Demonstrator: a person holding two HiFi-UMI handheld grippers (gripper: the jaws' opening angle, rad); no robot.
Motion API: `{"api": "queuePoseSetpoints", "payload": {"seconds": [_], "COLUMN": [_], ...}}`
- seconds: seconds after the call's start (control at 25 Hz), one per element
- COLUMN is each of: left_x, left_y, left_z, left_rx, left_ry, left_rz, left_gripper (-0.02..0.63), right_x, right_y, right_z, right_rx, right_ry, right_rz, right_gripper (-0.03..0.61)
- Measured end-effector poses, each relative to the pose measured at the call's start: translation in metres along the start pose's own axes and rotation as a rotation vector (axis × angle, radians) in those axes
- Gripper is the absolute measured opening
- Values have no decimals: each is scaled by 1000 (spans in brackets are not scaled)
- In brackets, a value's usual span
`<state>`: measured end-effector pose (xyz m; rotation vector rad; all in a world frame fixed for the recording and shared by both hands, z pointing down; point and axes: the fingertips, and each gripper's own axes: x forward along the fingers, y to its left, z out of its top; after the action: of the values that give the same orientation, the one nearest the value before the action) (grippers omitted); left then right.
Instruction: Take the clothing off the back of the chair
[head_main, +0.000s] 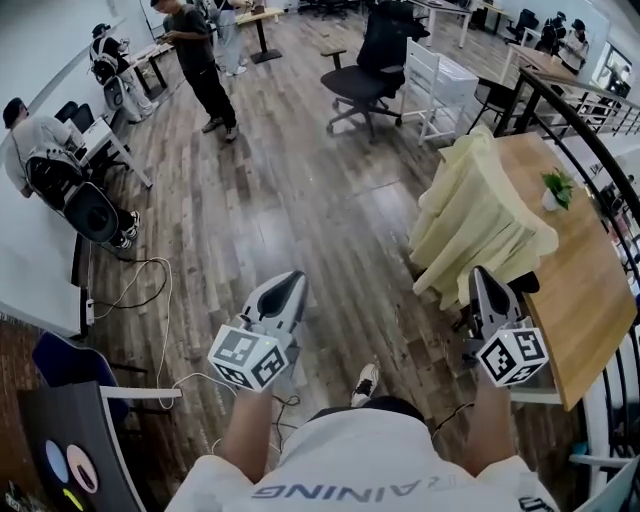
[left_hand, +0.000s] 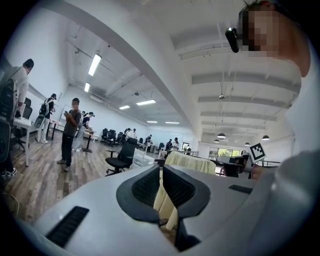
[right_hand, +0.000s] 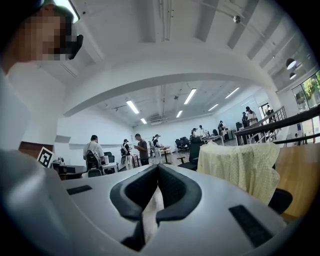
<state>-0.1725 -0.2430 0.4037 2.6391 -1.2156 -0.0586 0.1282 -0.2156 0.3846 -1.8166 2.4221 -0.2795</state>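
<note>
- My left gripper (head_main: 288, 283) and right gripper (head_main: 484, 277) are both shut, holding nothing.
- The yellow clothing (head_main: 480, 215) hangs over the chair (right_hand: 280, 201) back, just ahead of my right gripper, so that hand is nearer.

Head view steeply downward, both gripper views level, sharing yellow clothing (head_main: 478, 215)

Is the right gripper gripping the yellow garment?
No, the right gripper is shut on nothing; the yellow garment hangs over the chair beyond it.
</note>
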Motion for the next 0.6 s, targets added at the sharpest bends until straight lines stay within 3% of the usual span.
{"api": "queuePoseSetpoints", "payload": {"seconds": [0.24, 0.6], "left_x": [93, 201], "left_y": [6, 8], "left_z": [7, 23], "left_rx": [6, -1], "left_ry": [5, 16], "left_rz": [-60, -186], "left_gripper": [48, 48], "right_x": [39, 81], "right_y": [-63, -107], "right_z": [25, 60], "right_rx": [-32, -70], "right_ry": [-17, -49], "right_rz": [-57, -115], "right_gripper": [23, 23]}}
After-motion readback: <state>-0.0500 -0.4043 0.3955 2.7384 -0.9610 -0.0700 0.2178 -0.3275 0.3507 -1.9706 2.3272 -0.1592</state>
